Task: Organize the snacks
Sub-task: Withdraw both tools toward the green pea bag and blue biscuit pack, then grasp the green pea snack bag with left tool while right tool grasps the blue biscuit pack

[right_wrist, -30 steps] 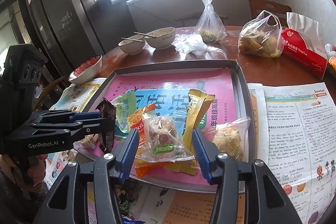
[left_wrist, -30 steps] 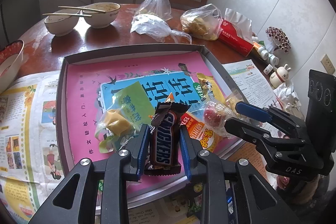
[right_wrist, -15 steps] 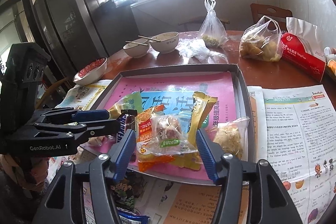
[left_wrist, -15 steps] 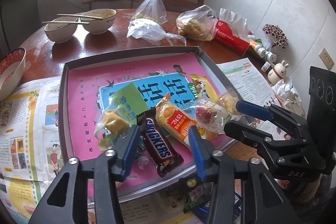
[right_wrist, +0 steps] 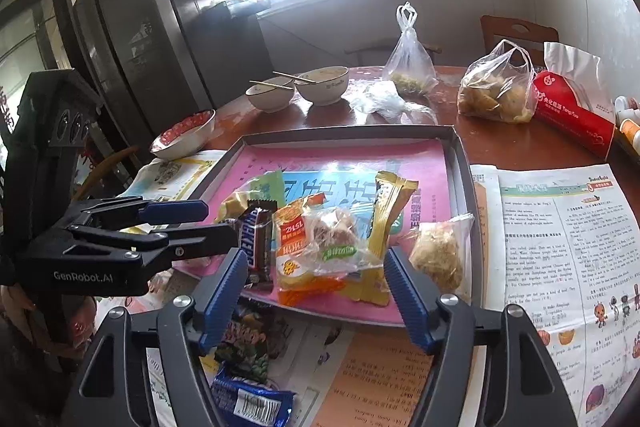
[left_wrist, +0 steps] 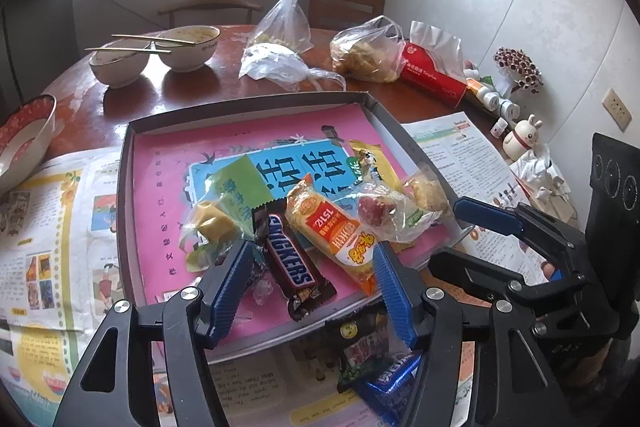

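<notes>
We hold the left gripper (left_wrist: 312, 285) over the near edge of the tray (left_wrist: 124, 187); its jaws are opening, and the Snickers bar (left_wrist: 290, 259) lies flat between them, not touched. The bar's long axis runs from the tray's middle toward the near rim. The right gripper (right_wrist: 314, 291) has its jaws opening too, around the clear snack bag (right_wrist: 336, 241), without pressing it.

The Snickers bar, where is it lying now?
The Snickers bar lies flat in the tray, at its near edge, between the left claw's opening fingers and untouched by them, beside the orange snack packet.
</notes>
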`<state>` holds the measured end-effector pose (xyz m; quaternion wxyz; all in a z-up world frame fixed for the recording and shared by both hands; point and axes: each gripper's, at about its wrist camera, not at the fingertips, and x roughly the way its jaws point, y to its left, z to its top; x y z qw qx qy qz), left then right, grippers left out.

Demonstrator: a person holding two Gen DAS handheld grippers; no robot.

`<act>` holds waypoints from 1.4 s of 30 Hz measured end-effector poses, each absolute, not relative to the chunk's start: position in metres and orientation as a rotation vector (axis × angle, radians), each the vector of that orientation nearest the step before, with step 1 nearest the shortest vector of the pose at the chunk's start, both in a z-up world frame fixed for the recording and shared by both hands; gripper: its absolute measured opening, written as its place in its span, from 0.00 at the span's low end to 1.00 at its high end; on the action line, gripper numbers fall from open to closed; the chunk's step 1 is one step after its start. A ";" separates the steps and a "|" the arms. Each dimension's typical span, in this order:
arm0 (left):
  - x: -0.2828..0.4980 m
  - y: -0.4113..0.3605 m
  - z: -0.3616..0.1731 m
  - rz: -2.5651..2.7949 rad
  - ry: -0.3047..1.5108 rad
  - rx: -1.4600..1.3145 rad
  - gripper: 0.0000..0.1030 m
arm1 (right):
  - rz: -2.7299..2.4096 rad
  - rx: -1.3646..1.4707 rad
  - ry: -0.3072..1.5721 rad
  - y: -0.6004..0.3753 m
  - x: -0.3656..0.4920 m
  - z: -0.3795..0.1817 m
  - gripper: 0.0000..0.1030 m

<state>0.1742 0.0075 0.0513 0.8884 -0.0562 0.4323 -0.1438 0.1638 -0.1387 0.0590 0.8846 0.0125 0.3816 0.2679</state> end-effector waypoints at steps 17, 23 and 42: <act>0.139 0.014 0.050 -0.278 0.890 -0.129 0.65 | 0.600 -0.051 0.815 -0.130 0.114 0.047 0.72; 0.128 0.010 0.038 -0.287 0.915 -0.127 0.65 | 0.599 -0.081 0.861 -0.125 0.094 0.031 0.73; 0.111 0.001 0.018 -0.308 0.942 -0.138 0.65 | 0.590 -0.168 0.882 -0.101 0.071 0.012 0.74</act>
